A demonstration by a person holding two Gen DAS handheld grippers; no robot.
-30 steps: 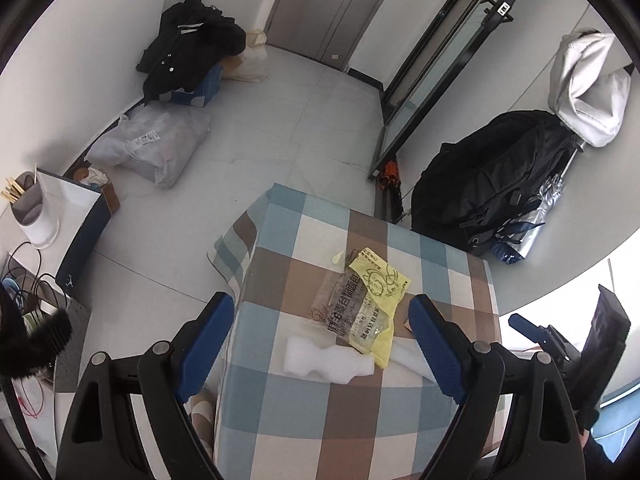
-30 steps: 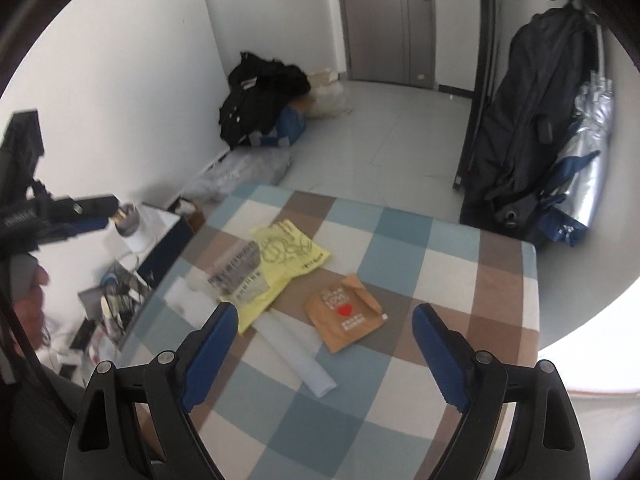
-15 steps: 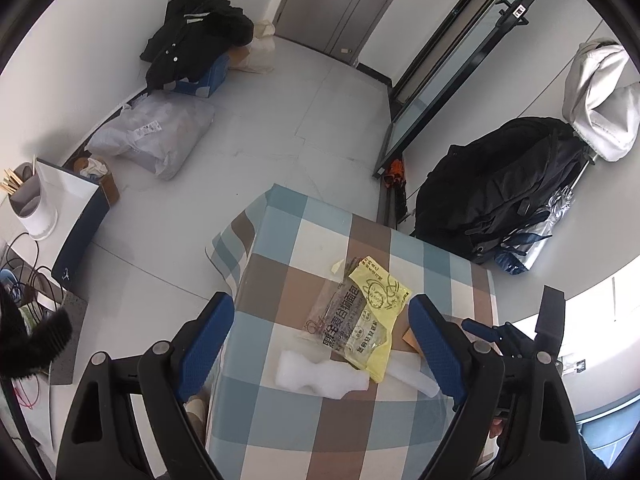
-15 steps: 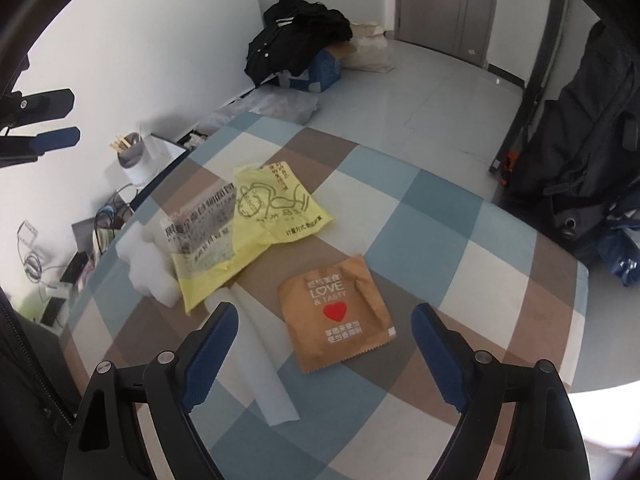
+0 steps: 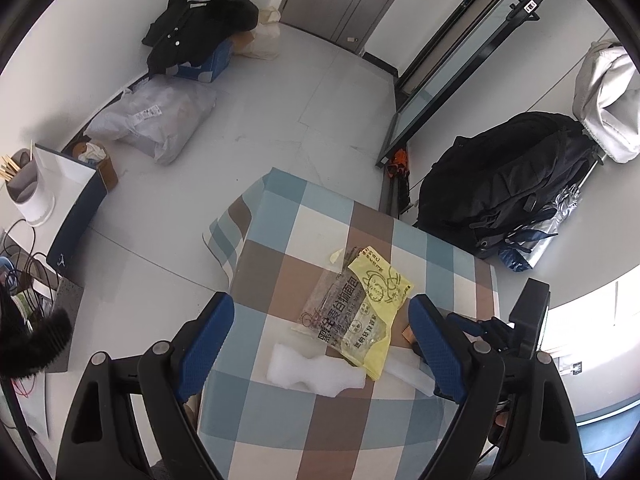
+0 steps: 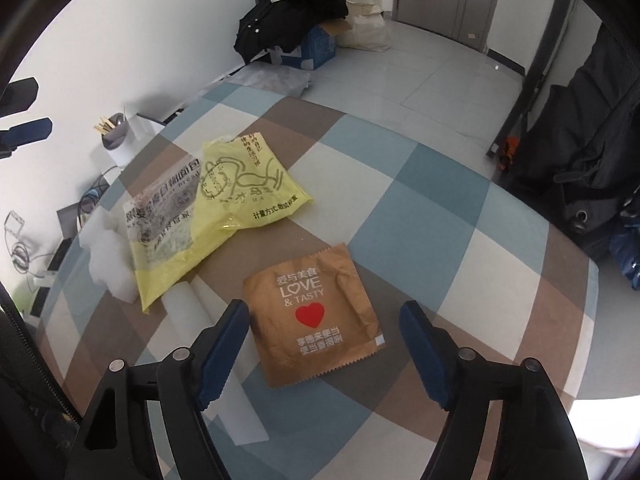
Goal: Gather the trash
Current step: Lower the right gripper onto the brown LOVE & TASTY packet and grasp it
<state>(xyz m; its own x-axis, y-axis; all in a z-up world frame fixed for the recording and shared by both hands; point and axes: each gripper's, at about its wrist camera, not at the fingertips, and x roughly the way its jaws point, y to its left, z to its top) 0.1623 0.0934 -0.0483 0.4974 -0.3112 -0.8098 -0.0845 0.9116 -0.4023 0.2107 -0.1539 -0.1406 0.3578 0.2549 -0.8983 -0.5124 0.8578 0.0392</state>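
Note:
On the checked tablecloth point(image 6: 420, 208) lies a brown snack packet point(image 6: 308, 280) with a red heart. My right gripper point(image 6: 323, 308) hangs just over its near half; the jaws straddle it and are closing, with the pads clear of it. To its left lie a yellow wrapper point(image 6: 240, 188), a clear printed bread bag point(image 6: 164, 216), a white foam block point(image 6: 108, 264) and a white foam strip point(image 6: 188, 300). My left gripper point(image 5: 320, 300) stands open and holds nothing, high above the bread bag point(image 5: 344, 316), the yellow wrapper point(image 5: 378, 280) and the foam block point(image 5: 312, 372).
A black backpack point(image 5: 504, 192) and a grey jacket point(image 5: 604, 100) stand beyond the table's far right. Black clothes on a blue box point(image 5: 196, 36) and a plastic sack point(image 5: 156, 120) lie on the floor. A white cup with sticks point(image 5: 24, 188) sits on a side desk at left.
My right gripper has come down and forward over the brown packet, which now lies between its jaws, and the jaws have narrowed a little. The left gripper has barely moved.

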